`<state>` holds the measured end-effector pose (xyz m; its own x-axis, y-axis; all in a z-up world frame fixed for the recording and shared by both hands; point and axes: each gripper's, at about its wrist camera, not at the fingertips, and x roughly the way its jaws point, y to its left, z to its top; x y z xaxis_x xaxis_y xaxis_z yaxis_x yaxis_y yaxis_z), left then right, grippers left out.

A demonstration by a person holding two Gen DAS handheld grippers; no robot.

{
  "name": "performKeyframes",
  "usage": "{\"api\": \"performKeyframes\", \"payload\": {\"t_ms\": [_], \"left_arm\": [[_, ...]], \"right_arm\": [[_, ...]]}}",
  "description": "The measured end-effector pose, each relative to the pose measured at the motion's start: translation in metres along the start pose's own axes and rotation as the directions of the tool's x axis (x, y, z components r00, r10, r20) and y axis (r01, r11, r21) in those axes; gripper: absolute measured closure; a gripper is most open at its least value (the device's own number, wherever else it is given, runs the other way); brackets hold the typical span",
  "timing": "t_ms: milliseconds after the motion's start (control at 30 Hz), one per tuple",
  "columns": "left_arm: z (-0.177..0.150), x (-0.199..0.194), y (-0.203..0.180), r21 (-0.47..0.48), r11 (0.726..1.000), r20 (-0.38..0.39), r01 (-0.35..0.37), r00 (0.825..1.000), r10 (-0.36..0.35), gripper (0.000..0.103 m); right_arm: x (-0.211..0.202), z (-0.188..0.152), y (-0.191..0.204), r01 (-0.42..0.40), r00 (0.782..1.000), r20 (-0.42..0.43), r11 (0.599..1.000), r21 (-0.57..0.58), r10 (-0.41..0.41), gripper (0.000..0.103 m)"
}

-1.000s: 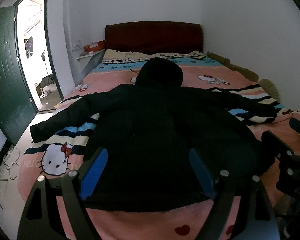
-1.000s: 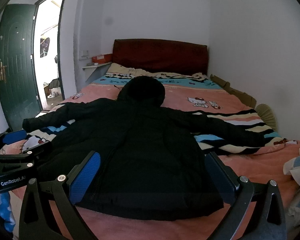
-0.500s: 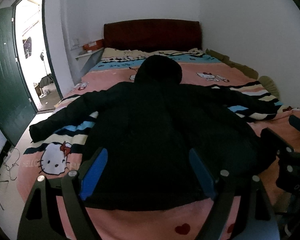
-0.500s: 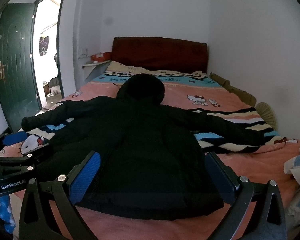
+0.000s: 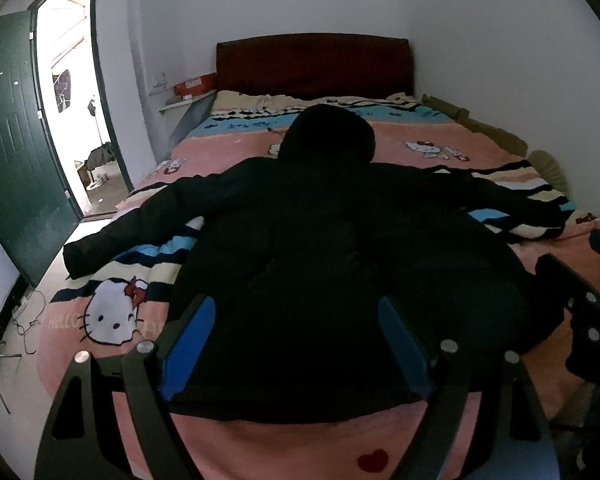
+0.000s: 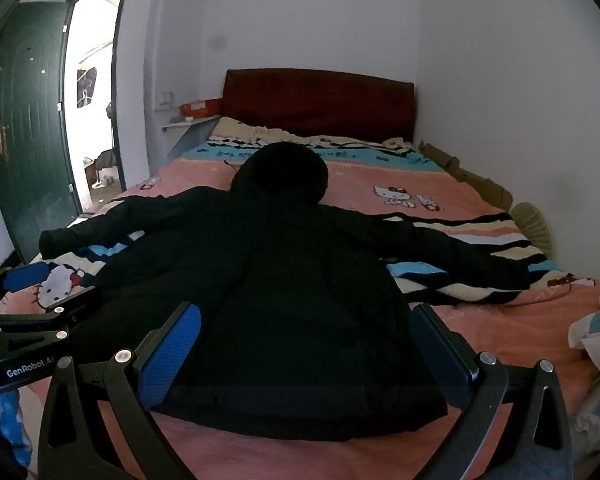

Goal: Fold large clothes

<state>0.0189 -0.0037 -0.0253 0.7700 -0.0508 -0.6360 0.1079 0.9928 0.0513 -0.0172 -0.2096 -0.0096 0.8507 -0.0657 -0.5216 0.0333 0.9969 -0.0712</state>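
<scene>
A large black hooded jacket (image 5: 320, 248) lies flat and spread out on the bed, hood toward the headboard, both sleeves stretched out sideways; it also shows in the right wrist view (image 6: 300, 280). My left gripper (image 5: 296, 336) is open and empty, hovering over the jacket's bottom hem. My right gripper (image 6: 304, 344) is open and empty, also just above the hem. The left gripper shows at the left edge of the right wrist view (image 6: 32, 308), and the right gripper at the right edge of the left wrist view (image 5: 580, 300).
The bed has a pink Hello Kitty blanket (image 5: 112, 312) and a dark red headboard (image 5: 312, 64). A green door (image 5: 16, 152) stands open at the left. A white wall runs along the bed's right side. Light cloth (image 6: 596, 320) lies at the bed's right front corner.
Both grippers have drifted slightly, so the view shifted a little. The jacket has not moved and both grippers stay open.
</scene>
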Motion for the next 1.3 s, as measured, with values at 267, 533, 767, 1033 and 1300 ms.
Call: {"api": "performKeyframes", "payload": {"t_ms": [267,533,767,1033,1300], "left_arm": [[-0.001,0.009,-0.001,0.005,1.000,-0.017,0.003,1.000,-0.003,0.019],[0.003,0.014,-0.004,0.011,1.000,-0.009,0.012,1.000,-0.012,0.019],[0.013,0.017,-0.007,0.024,0.999,0.007,0.030,1.000,-0.031,0.019],[0.028,0.030,-0.008,0.040,0.997,-0.033,0.060,0.998,-0.059,0.019],[0.030,0.064,-0.006,0.032,0.996,-0.071,0.079,0.995,-0.077,0.019]], "right_arm": [[0.010,-0.001,0.001,0.000,1.000,-0.020,1.000,-0.006,0.000,0.000],[0.021,0.001,0.002,-0.002,0.999,-0.040,1.000,-0.005,0.001,0.000],[0.028,0.008,-0.001,0.000,0.999,-0.050,1.000,-0.002,0.000,0.000],[0.042,0.021,-0.005,-0.001,0.998,-0.062,1.000,-0.002,0.001,0.000],[0.078,0.024,-0.037,0.021,0.993,-0.116,0.999,0.049,-0.016,0.000]]}}
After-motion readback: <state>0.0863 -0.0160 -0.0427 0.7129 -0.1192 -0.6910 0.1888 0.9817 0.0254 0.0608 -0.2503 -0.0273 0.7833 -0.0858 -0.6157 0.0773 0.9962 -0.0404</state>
